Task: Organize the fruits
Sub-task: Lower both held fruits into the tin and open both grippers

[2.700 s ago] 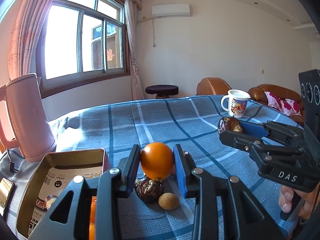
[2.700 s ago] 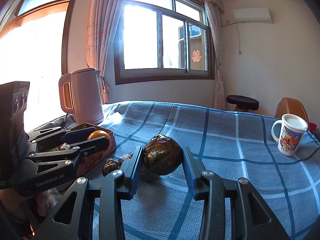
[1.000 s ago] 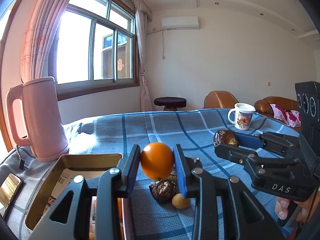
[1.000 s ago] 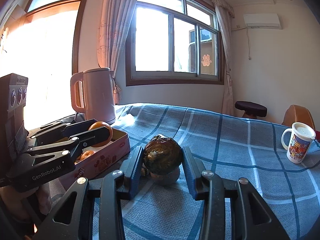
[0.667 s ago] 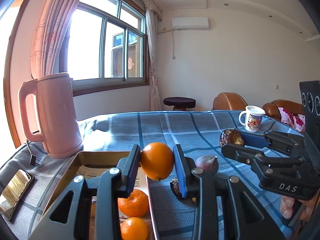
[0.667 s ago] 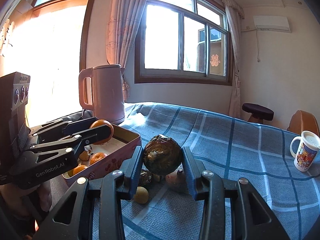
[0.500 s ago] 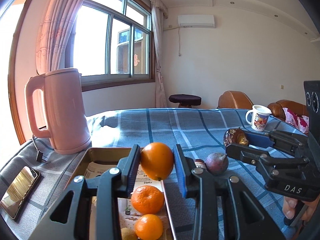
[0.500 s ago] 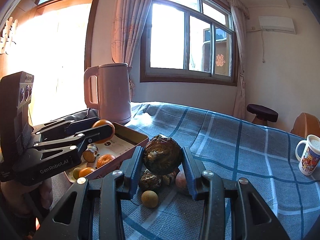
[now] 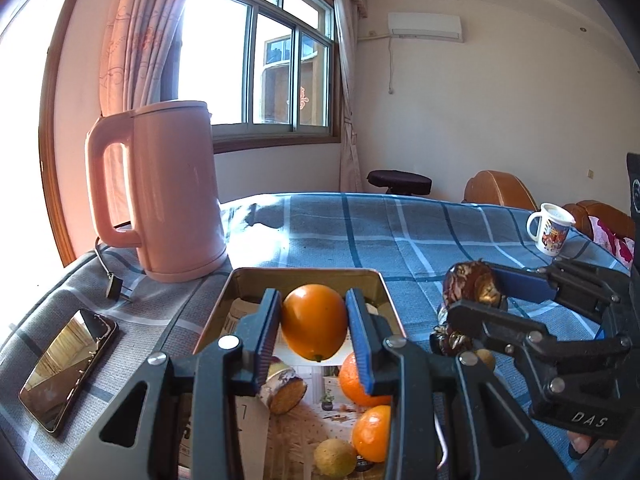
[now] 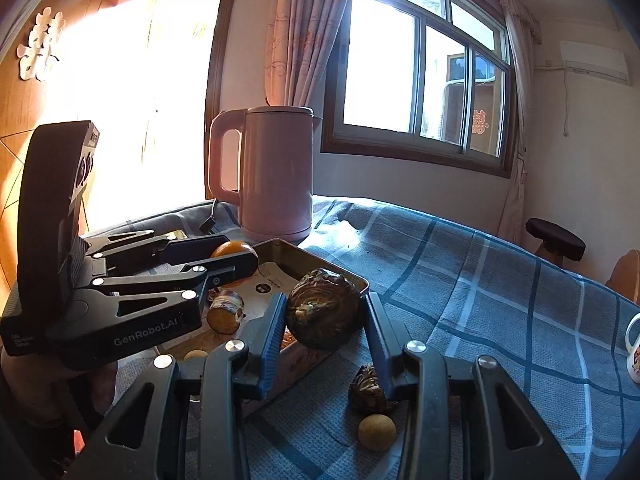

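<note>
The left hand-held gripper (image 9: 314, 326) is closed on an orange (image 9: 314, 327), which sits between the two finger pads, clear of the surface and above the far half of the open metal tin (image 9: 384, 292). Inside the tin, below and nearer the camera, lie two smaller oranges (image 9: 372, 432), a small yellowish fruit (image 9: 334, 458) and a short cut piece with a yellow face (image 9: 283, 388), all on printed paper.

The right hand-held gripper (image 10: 324, 320) is closed on a dark wrinkled fruit (image 10: 324, 314), held off the surface just beside the tin's near right rim (image 10: 352, 276). Below it, on the blue checked cloth (image 10: 500, 280) covering the desk, rest a smaller dark wrinkled fruit (image 10: 366, 388) and a small round tan fruit (image 10: 376, 432), close together.

A pink kettle (image 9: 168, 192) stands just behind the tin. A phone (image 9: 66, 368) lies to its left. A mug (image 9: 550, 228) stands well apart at the far right.
</note>
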Demonstrator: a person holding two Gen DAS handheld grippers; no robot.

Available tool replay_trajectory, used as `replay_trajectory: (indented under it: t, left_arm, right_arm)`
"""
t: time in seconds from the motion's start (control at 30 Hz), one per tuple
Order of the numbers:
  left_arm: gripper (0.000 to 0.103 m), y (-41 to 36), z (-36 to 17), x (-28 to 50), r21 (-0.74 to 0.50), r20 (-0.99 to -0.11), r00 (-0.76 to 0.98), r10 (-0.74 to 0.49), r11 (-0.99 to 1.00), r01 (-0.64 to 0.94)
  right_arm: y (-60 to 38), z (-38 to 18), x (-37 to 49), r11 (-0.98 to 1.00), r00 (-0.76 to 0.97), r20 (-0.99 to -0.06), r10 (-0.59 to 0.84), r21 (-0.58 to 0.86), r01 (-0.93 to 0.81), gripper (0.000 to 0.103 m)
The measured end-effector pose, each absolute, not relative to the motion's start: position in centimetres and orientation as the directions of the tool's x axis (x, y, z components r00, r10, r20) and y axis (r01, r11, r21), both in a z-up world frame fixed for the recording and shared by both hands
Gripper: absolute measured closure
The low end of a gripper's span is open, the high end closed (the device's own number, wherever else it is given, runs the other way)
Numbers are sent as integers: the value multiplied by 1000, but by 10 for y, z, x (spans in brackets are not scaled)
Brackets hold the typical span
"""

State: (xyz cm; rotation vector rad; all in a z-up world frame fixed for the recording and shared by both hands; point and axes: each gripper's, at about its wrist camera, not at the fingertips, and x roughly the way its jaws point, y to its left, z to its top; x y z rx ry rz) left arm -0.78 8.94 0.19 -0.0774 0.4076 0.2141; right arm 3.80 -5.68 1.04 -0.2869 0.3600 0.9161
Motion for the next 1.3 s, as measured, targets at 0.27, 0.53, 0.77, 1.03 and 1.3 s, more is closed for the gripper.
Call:
replay_trajectory:
  t: [0.27,0.53,0.77,1.03,1.3]
  left_arm:
    - [68,109,-1,-9,-52,-441,875,203,967,-250]
    - [68,118,-4,-6,-67,-476,859,189,966,-249]
    - [68,121,-7,-3,-67,-505,843,184,966,-251]
    - [68,122,-9,1,-56,-524,830,190,965,-257]
    - [67,122,-11,3,-52,-539,821,188,965,-256]
  right_arm:
    - [-30,-1,32,540,519,-454,724,-96,-836,62]
    - [-17,-5,31,521,498,-478,724,-96,-848,62]
    - [-7,-10,35,501,473,-519,712,-96,-860,62]
    - [6,-17,36,477,452,-573,684,-118,-871,62]
    - [8,-19,40,488,448,-595,668,-105,-866,62]
